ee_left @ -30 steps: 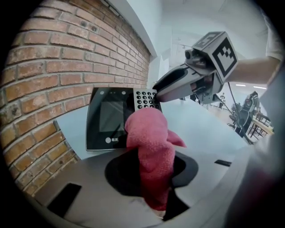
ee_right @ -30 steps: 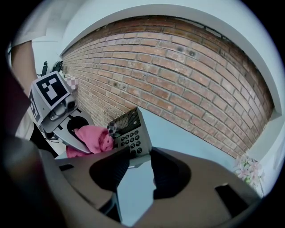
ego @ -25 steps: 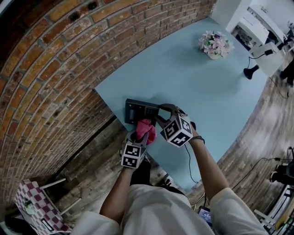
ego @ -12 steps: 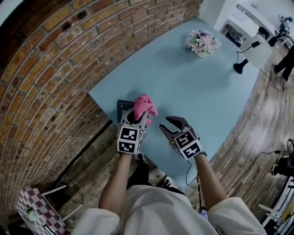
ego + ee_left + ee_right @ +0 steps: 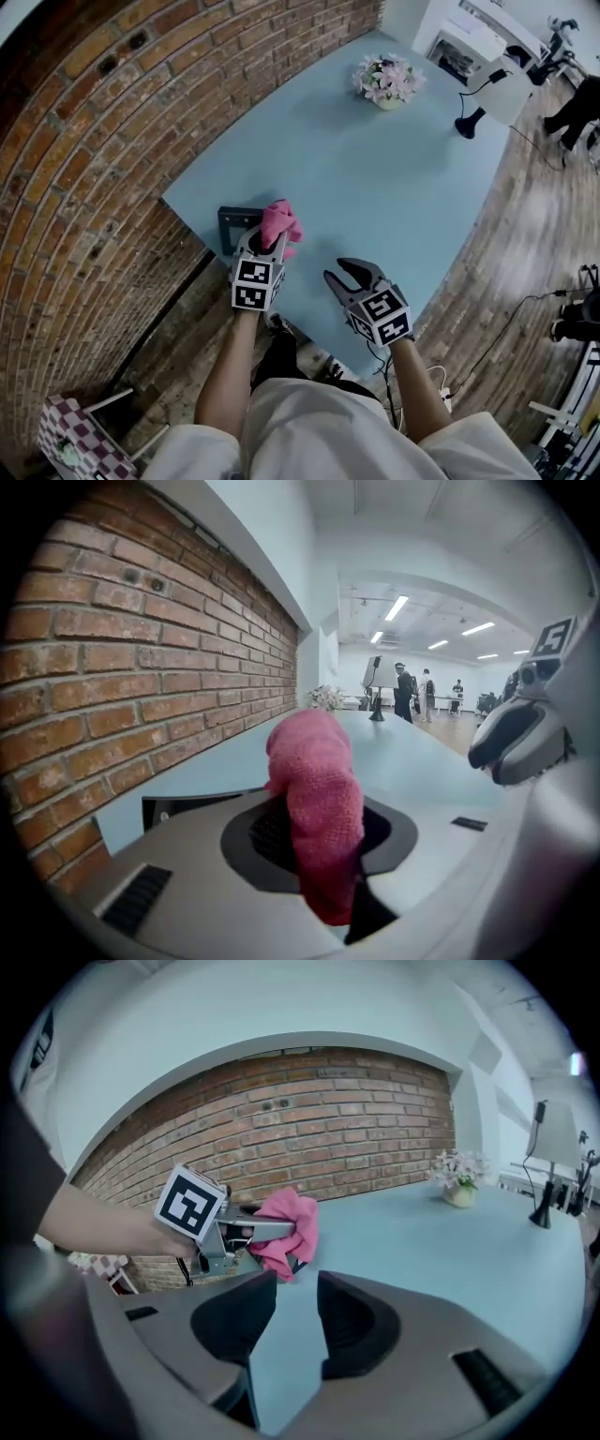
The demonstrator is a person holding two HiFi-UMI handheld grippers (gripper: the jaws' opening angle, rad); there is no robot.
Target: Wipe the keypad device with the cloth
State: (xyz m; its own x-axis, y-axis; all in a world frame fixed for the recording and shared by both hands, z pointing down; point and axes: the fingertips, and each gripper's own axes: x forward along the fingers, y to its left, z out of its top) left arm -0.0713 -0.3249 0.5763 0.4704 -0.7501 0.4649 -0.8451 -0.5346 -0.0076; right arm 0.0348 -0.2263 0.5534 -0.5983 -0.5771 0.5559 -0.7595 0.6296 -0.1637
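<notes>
The dark keypad device (image 5: 232, 223) sits at the near left corner of the pale blue table (image 5: 375, 178), partly hidden by my left gripper (image 5: 270, 242). That gripper is shut on a bunched pink cloth (image 5: 279, 221), held just above the device's right side. In the left gripper view the cloth (image 5: 314, 789) stands up between the jaws, with the device's edge (image 5: 183, 805) behind it. My right gripper (image 5: 339, 271) hovers to the right, apart from the device. Its jaws (image 5: 297, 1309) have just been closing a little, stand open, and hold nothing.
A pot of pale flowers (image 5: 386, 80) stands at the table's far end, with a black lamp (image 5: 467, 123) near the right edge. A brick wall (image 5: 112, 141) runs along the left. A checkered item (image 5: 70, 436) lies on the floor below. People stand far off (image 5: 405, 691).
My right gripper came off the device's right side and drew back to the right, rolling as it went. My left gripper lifted the cloth up and over the device.
</notes>
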